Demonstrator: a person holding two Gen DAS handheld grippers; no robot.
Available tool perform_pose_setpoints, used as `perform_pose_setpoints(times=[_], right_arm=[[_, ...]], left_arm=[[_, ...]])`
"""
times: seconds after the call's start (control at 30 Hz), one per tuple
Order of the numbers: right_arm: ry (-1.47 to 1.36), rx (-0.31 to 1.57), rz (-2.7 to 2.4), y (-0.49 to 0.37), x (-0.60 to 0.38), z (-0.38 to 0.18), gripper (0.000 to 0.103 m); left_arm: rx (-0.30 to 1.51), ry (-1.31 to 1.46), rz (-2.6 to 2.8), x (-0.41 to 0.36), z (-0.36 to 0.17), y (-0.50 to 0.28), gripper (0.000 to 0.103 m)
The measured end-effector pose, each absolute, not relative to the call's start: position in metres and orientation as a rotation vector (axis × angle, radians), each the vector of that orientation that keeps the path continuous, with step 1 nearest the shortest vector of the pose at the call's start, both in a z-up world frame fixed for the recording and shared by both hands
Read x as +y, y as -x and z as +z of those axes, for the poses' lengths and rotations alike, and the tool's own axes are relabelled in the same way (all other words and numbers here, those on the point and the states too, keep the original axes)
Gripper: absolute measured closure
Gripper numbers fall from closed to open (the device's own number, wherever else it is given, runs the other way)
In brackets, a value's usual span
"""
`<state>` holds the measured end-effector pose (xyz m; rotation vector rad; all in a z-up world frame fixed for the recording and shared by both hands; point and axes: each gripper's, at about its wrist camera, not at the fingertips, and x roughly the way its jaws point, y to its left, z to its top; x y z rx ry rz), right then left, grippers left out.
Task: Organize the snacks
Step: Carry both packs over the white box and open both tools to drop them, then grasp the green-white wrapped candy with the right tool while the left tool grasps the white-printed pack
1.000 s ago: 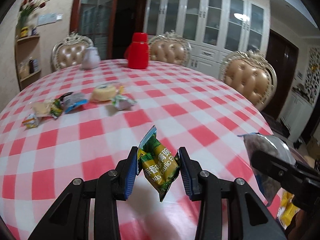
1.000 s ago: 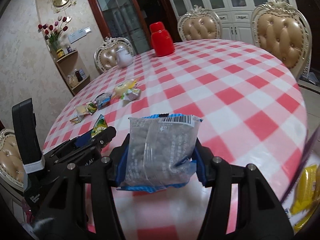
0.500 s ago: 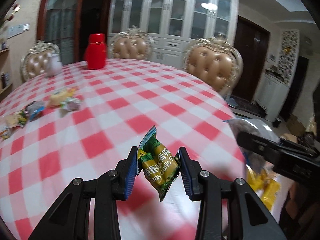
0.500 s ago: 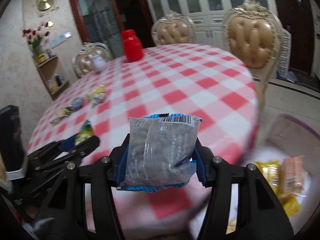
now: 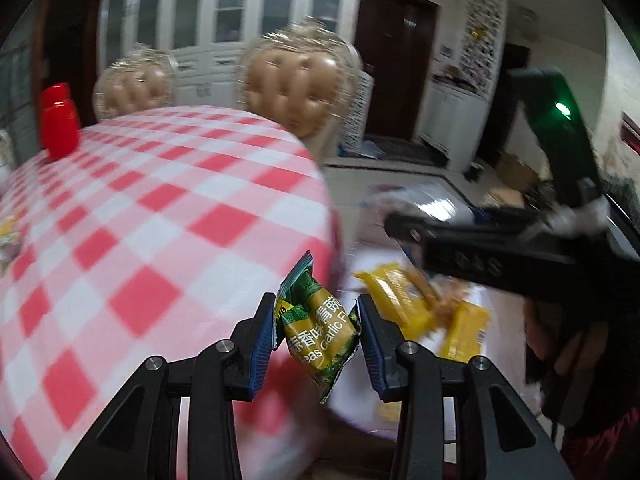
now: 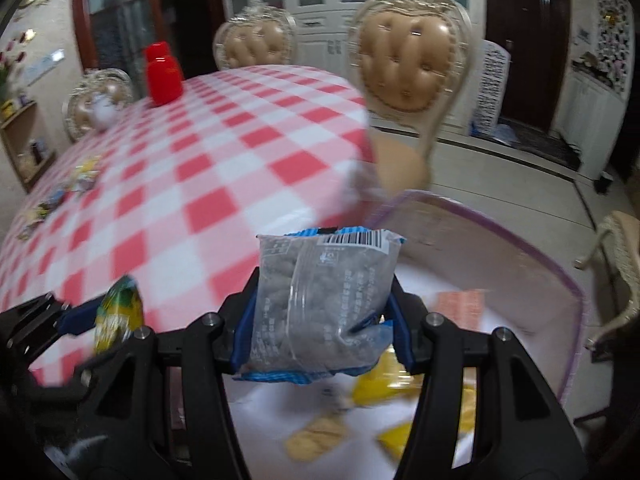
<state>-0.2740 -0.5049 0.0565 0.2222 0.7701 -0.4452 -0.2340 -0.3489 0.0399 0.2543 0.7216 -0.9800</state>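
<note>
My left gripper [image 5: 318, 330] is shut on a green and yellow garlic-pea packet [image 5: 320, 328], held over the table's right edge. The right gripper [image 6: 322, 320] is shut on a clear packet of dark snacks with a blue border [image 6: 320, 300]. Just beyond and below it lies a clear bin with a purple rim [image 6: 560, 276], holding yellow packets [image 6: 384, 388] and an orange one [image 6: 460, 308]. In the left wrist view the right gripper [image 5: 404, 232] hangs above yellow packets [image 5: 400, 292] in that bin. In the right wrist view the pea packet [image 6: 118, 312] shows at lower left.
The round table [image 6: 224, 152] has a red and white checked cloth. Several snack packets [image 6: 84, 172] lie at its far left. A red jug [image 6: 162, 74] and a white teapot [image 6: 102, 110] stand at the back. Padded chairs [image 6: 416, 64] ring the table; tiled floor lies to the right.
Both grippers have swung right, from over the table to its right edge, each keeping its packet. The bin with yellow packets has come into view below them.
</note>
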Motion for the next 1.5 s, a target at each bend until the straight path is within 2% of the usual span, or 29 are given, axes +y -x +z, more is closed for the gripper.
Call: perform_pose_setpoints(times=[0.17,0.23,0.3,0.5,0.7,0.8,0.83,1.0,1.2,1.5], right_arm=[[-0.17,0.838,-0.583,0.282,-0.53,0.05,0.042],[-0.149,0.872,-0.659,0.285,-0.537,0.047,0.033],[-0.154,0.859,-0.667,0.288,-0.536,0.05,0.032],[-0.156,0.763,-0.517,0.267,-0.48,0.07,0.031],[-0.187,0.686,-0.163,0.201,-0.379,0.083,0.03],[-0.153,0.653,-0.027,0.157,-0.331,0.08,0.018],[-0.144,0.655,0.002,0.136,-0.314,0.077,0.018],[-0.156,0.744,0.123,0.026,-0.254,0.054,0.018],[-0.147,0.842,0.174,-0.078,-0.201,0.028,0.018],[-0.074,0.908,0.116,-0.129,-0.179,0.015,0.018]], left_arm=[[0.792,-0.222,-1.174,-0.374,0.028,0.247,0.06],[0.829,-0.209,-1.266,-0.381,0.024,0.253,0.056],[0.832,-0.197,-1.279,-0.378,0.024,0.253,0.042],[0.703,-0.175,-1.104,-0.318,0.04,0.215,0.025],[0.642,-0.083,-0.698,-0.209,0.051,0.128,0.023],[0.598,0.034,-0.466,-0.134,0.06,0.08,0.023],[0.579,0.091,-0.367,-0.103,0.062,0.062,0.023],[0.563,0.329,-0.083,0.011,0.054,0.0,0.02],[0.606,0.475,0.042,0.111,0.043,-0.031,0.017],[0.679,0.499,0.038,0.164,0.027,-0.051,0.016]])
